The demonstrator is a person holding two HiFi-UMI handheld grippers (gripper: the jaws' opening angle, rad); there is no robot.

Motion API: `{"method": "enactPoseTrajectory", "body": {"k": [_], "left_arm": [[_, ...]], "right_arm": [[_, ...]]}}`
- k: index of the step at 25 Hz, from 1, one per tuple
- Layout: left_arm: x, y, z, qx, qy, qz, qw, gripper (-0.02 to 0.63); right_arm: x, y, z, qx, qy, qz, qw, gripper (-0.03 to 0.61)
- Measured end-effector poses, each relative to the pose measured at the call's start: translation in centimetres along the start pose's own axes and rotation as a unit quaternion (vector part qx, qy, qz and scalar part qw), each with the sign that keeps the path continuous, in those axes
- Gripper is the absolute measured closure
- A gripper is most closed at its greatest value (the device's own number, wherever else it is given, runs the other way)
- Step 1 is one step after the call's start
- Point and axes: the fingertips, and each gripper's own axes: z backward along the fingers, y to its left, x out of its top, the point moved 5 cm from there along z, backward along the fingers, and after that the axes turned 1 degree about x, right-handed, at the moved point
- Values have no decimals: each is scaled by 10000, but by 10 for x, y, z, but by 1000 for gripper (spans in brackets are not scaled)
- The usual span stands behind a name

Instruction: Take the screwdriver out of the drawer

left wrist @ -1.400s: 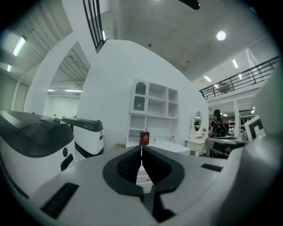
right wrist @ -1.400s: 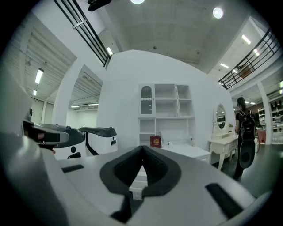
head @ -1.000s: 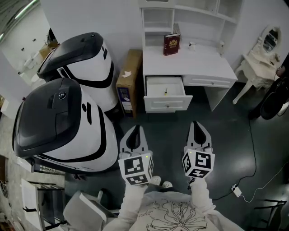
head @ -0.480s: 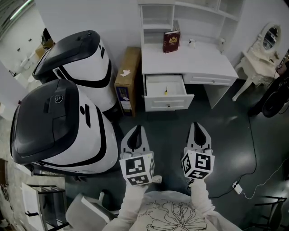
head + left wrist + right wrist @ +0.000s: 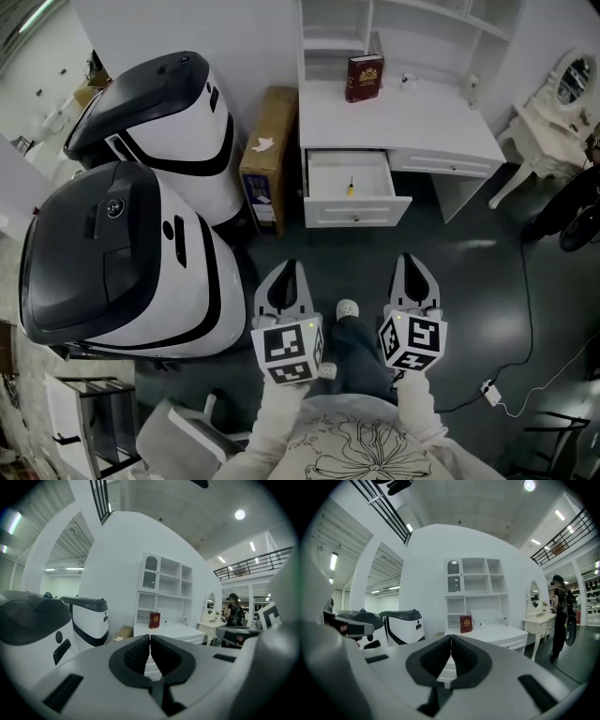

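Head view: screwdriver (image 5: 351, 186) lies mid-drawer (image 5: 356, 213); drawer stands pulled open under desk's (image 5: 422, 122) left front edge. Left gripper (image 5: 287, 268) and right gripper (image 5: 411, 261) both closed, empty, side by side, well short of drawer. Versus earlier frames: desk nearer; person's leg (image 5: 361, 352) and shoe (image 5: 347, 307) now between grippers.

White desk (image 5: 441, 127) with upright red book (image 5: 364, 78) on top, small screwdriver (image 5: 351, 187) in its open drawer (image 5: 328, 174).
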Motion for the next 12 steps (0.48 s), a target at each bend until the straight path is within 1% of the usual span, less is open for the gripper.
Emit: {"method": "enactPoseTrajectory", "body": {"k": [5, 12], "left_arm": [[8, 2, -37, 160, -16, -16, 9999, 604], [28, 1, -105, 396, -62, -10, 9992, 604]], "right_arm": [[6, -12, -46, 91, -13, -57, 9999, 575], [21, -34, -122, 312, -26, -107, 9995, 575]]}}
